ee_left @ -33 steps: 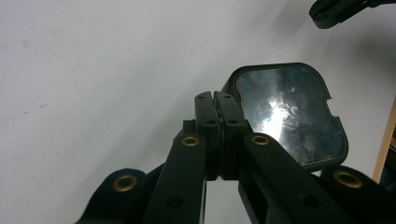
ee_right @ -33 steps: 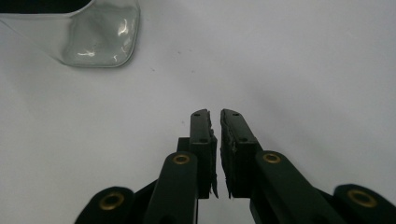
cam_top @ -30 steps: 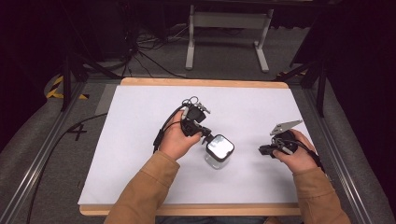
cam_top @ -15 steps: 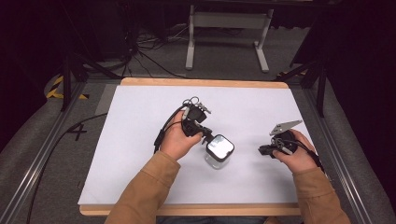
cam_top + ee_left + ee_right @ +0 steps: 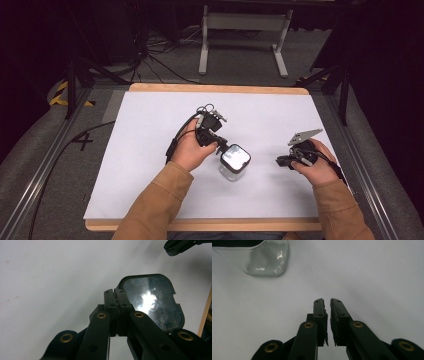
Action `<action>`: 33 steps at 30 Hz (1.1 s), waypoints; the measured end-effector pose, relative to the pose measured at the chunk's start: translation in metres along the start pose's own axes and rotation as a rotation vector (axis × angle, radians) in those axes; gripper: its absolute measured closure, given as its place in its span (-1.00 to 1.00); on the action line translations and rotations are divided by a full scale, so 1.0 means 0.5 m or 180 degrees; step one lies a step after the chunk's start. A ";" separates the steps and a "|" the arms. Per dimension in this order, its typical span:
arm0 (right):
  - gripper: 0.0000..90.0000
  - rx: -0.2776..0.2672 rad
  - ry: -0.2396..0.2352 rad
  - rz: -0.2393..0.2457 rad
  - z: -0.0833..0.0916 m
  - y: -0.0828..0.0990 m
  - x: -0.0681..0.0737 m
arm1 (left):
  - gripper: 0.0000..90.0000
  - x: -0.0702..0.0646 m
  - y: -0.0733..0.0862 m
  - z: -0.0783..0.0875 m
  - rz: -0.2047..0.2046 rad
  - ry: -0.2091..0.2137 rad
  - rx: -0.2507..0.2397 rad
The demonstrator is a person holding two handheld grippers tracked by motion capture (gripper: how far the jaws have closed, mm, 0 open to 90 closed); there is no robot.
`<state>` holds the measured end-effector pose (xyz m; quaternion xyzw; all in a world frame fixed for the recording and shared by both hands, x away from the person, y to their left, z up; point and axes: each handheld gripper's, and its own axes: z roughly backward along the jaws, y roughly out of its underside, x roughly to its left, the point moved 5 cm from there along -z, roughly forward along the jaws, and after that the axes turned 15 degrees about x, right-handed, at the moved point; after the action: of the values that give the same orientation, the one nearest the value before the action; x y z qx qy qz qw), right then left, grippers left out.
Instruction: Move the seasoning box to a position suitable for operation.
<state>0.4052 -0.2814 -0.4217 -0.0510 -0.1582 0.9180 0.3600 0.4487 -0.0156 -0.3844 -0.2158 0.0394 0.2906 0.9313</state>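
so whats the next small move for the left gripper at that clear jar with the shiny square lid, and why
Probably open the left gripper and set its jaws around the shiny square lid of the clear glass jar. Its jaws are pressed shut with nothing between them, tips right at the lid's edge, so it has no grip yet. The right gripper sits apart on the white table, nearly closed and empty.
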 end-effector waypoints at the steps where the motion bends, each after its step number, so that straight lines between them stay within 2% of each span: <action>1: 0.85 -0.0002 0.0000 0.0012 0.000 0.000 0.001 | 1.00 0.000 0.000 0.000 -0.0001 -0.0001 0.0000; 14: 0.87 0.0002 0.0011 0.0072 -0.003 -0.007 0.010 | 1.00 0.001 -0.002 0.000 -0.0014 -0.0037 0.0039; 16: 0.89 -0.0003 0.0052 0.0102 -0.003 -0.010 0.013 | 1.00 0.001 -0.003 0.000 -0.0003 -0.0032 0.0037; 19: 0.98 -0.0061 0.0064 0.0151 -0.003 -0.016 0.021 | 1.00 0.001 -0.004 -0.001 -0.0007 -0.0036 0.0026; 21: 0.98 -0.0135 0.0035 0.0180 -0.002 -0.022 0.028 | 1.00 0.001 -0.004 -0.001 -0.0006 -0.0033 0.0024; 24: 0.99 -0.0177 0.0021 0.0257 -0.002 -0.029 0.038 | 1.00 0.001 -0.003 -0.001 0.0005 -0.0032 0.0033; 29: 0.99 -0.0240 -0.0007 0.0299 -0.001 -0.036 0.048 | 1.00 0.002 -0.003 -0.001 0.0010 -0.0025 0.0031; 33: 0.99 -0.0411 -0.0049 0.0382 0.004 -0.046 0.061 | 1.00 0.002 -0.003 -0.001 0.0006 -0.0033 0.0033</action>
<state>0.3973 -0.2455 -0.4116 -0.0764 -0.2164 0.9262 0.2992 0.4506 -0.0164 -0.3846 -0.2094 0.0363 0.2924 0.9324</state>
